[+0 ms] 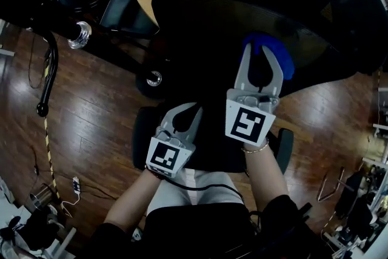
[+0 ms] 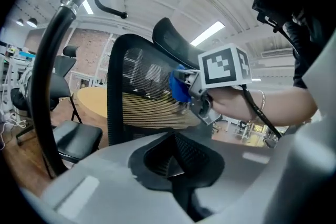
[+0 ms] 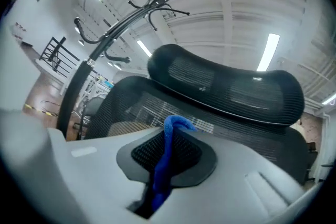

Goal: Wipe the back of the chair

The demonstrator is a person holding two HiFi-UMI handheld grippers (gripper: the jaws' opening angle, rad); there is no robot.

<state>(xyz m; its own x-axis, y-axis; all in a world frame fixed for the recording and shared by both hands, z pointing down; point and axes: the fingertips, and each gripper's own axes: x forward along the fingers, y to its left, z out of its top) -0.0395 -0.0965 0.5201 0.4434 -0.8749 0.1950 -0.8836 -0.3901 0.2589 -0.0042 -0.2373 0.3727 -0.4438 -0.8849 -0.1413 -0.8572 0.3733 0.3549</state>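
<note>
Above wood floor [image 1: 91, 106], right gripper [image 1: 259, 51] clamps half-hidden cloth [image 1: 285, 63] at chair back [image 1: 327, 3]; left gripper [image 1: 185, 110] closed, empty.

The right hand-held gripper [image 1: 258, 51] is held forward on an outstretched forearm [image 1: 268, 170], its jaws pinched on a blue cloth [image 1: 280, 59]. The left hand-held gripper [image 1: 185, 111] sits behind it and to its left, jaws together with nothing between them.

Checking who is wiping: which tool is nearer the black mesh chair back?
Right. The right tool, clamping a blue cloth, is up at the black mesh chair back; the left tool hangs back nearer the person, shut and empty.
</note>
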